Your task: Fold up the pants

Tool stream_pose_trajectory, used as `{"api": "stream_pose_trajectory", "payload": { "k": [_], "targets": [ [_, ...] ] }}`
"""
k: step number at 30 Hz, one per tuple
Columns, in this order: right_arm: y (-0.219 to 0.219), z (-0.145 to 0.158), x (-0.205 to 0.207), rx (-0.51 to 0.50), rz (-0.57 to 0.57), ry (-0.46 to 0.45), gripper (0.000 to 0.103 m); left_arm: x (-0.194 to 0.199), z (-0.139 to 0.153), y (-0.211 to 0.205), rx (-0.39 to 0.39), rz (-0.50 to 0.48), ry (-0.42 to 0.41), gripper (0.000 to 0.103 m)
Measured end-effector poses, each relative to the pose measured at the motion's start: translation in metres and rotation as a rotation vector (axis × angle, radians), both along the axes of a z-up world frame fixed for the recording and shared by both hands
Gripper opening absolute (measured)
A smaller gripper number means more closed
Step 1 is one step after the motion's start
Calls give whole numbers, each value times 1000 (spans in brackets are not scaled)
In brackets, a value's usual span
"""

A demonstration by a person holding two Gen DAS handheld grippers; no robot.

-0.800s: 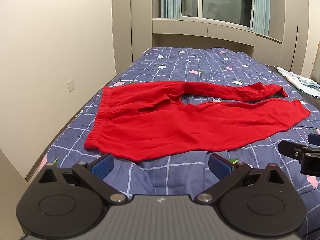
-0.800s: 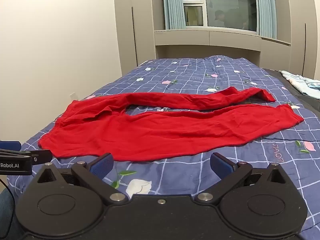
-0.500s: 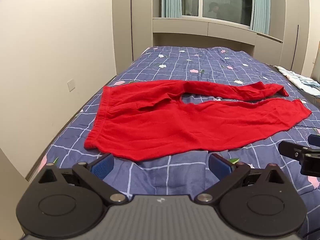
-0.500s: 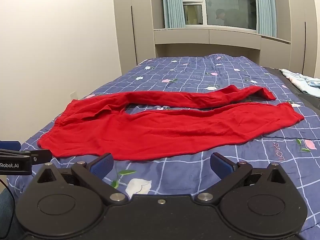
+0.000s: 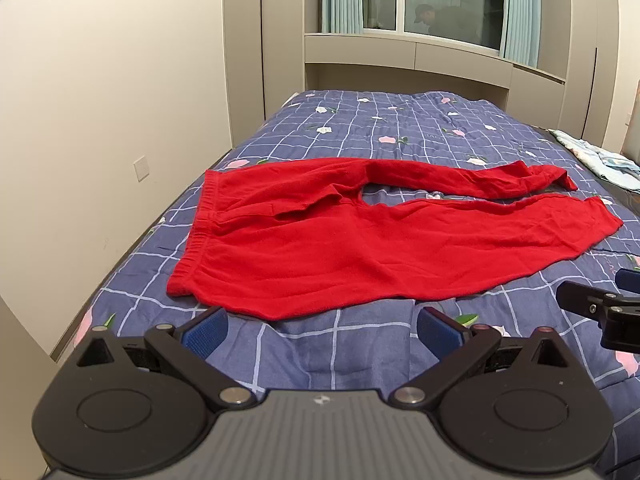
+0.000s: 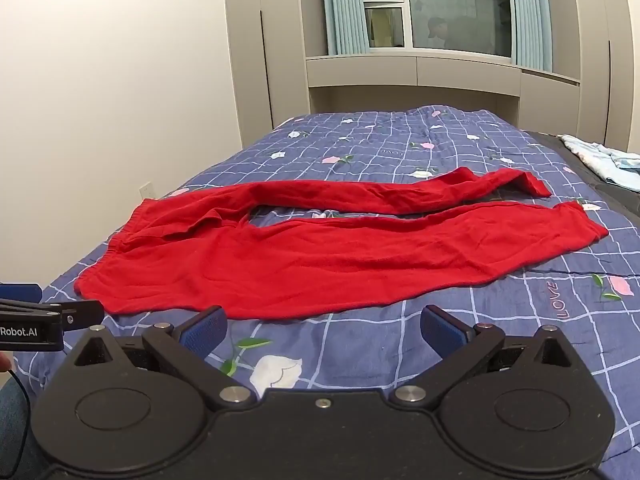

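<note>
A bed is covered with a blue quilt that has a white grid and small pink and white flowers. At its right edge lies a light blue cloth, a little crumpled. Behind the bed is a window with pale blue curtains, above beige cabinets. On the left is a plain wall with a white socket.

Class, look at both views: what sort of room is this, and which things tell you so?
Most likely a home bedroom. A bed with a blue checked floral quilt fills the view, built-in wardrobes flank a curtained window, and red pants lie spread on the quilt.
</note>
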State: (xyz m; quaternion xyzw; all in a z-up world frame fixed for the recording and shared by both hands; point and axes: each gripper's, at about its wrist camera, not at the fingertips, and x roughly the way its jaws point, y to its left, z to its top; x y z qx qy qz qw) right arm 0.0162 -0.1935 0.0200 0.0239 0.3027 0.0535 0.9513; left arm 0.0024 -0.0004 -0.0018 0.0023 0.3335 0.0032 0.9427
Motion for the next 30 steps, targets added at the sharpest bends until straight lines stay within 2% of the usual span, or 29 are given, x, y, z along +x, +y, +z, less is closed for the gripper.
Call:
{"api": "stream_pose_trajectory", "payload": {
  "k": [30],
  "targets": [
    [-1,-2,1,1,0,3,103,0,-1,-1,1,0,3,103]
  ]
}}
